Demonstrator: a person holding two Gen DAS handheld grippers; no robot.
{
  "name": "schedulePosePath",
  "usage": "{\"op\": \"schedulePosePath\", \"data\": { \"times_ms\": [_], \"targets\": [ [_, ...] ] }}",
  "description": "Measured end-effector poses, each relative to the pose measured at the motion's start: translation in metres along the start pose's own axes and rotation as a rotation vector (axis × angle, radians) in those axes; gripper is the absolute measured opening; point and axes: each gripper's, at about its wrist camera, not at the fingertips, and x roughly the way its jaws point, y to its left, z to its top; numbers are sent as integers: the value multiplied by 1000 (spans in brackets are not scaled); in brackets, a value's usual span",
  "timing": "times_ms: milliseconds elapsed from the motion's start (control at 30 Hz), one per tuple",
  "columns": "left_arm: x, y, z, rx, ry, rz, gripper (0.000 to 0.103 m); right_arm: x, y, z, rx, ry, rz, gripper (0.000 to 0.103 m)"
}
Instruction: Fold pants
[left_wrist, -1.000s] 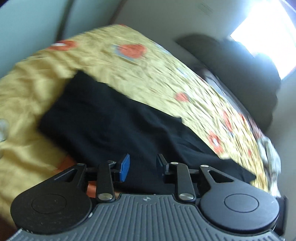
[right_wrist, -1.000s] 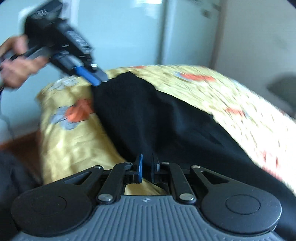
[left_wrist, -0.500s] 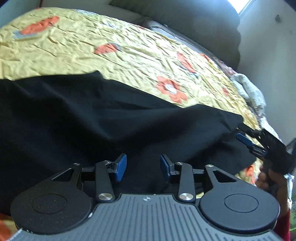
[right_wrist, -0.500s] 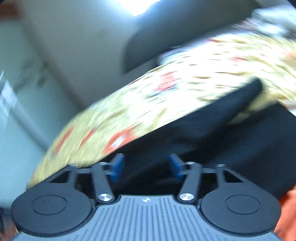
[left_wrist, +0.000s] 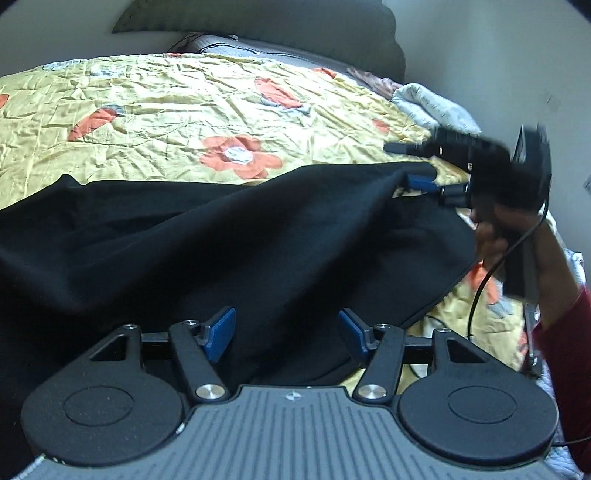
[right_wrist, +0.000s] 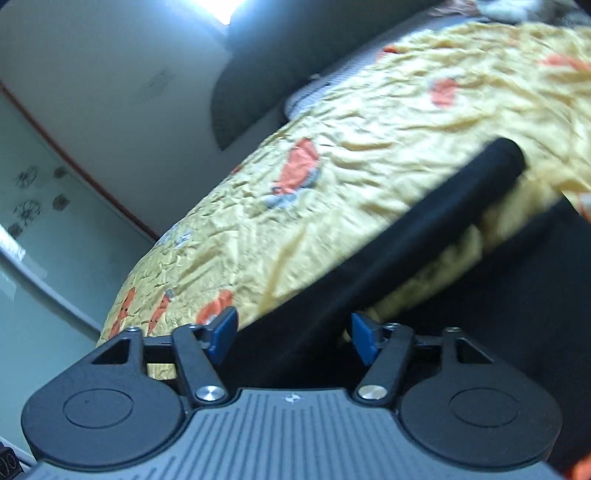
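Bedspread: a crinkled yellow floral bedspread (left_wrist: 184, 110) carried everything; a grey headboard (left_wrist: 258, 22) stood behind it and a pale bundled cloth (left_wrist: 432, 103) lay at its far right corner.

Pants: the black pants (left_wrist: 221, 240) lay across the near part of the bedspread, reaching from the left edge to the right, with a raised ridge running up toward the far right end.

Left gripper: the left gripper (left_wrist: 286, 332) hovered over the near edge of the pants with its blue pads spread wide and nothing between them; half a second before they stood closer together.

Right gripper: the right gripper (right_wrist: 291, 334) was spread wide too, a dark strip of the pants lying in the gap but not pinched. In the left view it (left_wrist: 413, 164) sat at the far right end of the pants. A second before, its pads were nearly together.

Meaning: both grips appeared released, so I judged one fold laid down and a fresh grasp due next.
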Motion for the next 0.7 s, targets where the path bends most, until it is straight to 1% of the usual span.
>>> {"op": "schedulePosePath", "data": {
  "times_ms": [67, 133, 167, 233, 333, 433, 467, 533, 633, 667, 700],
  "targets": [
    [5, 2, 1, -12, 6, 4, 60, 11, 9, 10, -45, 4, -2, 70],
    [8, 5, 1, -27, 7, 6, 60, 27, 18, 18, -105, 8, -22, 70],
    [9, 6, 2, -32, 6, 6, 60, 38, 21, 22, -140, 14, -31, 70],
    [9, 7, 3, -43, 4, 6, 59, 58, 26, 31, -169, 29, -44, 70],
    [11, 9, 6, -63, -1, 6, 57, 94, 30, 42, -205, 79, -24, 71],
    [13, 11, 8, -72, -4, 15, 50, 120, 27, 43, -229, 120, -83, 71],
    [14, 12, 8, -75, -6, 18, 46, 121, 25, 41, -231, 120, -80, 71],
    [14, 15, 9, -88, -11, 15, 42, 104, 22, 37, -211, 79, -56, 71],
    [16, 23, 11, -141, -17, -2, 38, 57, 15, 29, -109, -1, 3, 72],
    [16, 26, 12, -165, -18, -12, 35, 43, 12, 25, -72, -16, 26, 72],
    [16, 30, 12, -190, -19, -22, 33, 29, 10, 20, -42, -23, 49, 73]
  ]
}}
